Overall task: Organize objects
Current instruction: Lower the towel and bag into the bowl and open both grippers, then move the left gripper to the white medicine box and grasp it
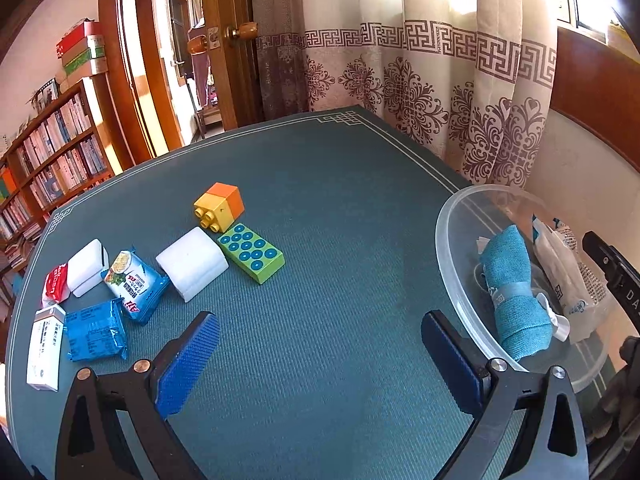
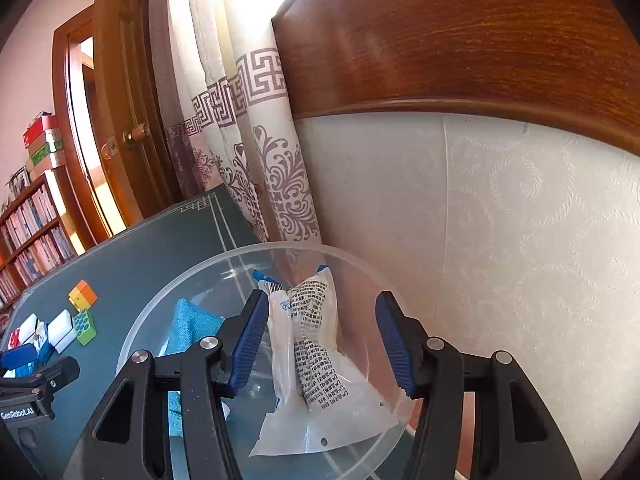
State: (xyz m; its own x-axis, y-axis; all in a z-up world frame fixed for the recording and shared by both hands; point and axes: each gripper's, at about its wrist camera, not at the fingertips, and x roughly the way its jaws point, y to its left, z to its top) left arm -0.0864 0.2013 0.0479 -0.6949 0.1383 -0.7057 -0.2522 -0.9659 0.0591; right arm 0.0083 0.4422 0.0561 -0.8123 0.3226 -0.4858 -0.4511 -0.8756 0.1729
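A clear plastic bowl [image 1: 452, 240] at the table's right holds a rolled blue towel [image 1: 514, 292] and a white printed packet [image 1: 568, 276]. My right gripper [image 2: 322, 340] is open above the bowl [image 2: 352, 264], its jaws either side of the packet [image 2: 316, 344] without gripping it; the towel [image 2: 188, 328] lies to its left. My left gripper [image 1: 320, 340] is open and empty over bare green table. To its left lie an orange-yellow brick [image 1: 220, 204], a green brick [image 1: 252, 252], two white blocks [image 1: 192, 262], blue snack packets [image 1: 136, 280], a red packet [image 1: 56, 284] and a white carton [image 1: 44, 350].
The green table mat [image 1: 320, 184] meets a patterned curtain [image 1: 440, 80] and a white wall with wood panel [image 2: 480, 60] on the right. A bookshelf [image 1: 56, 152] and wooden door [image 1: 224, 40] stand beyond the far edge. The left gripper's body [image 2: 32, 388] shows in the right wrist view.
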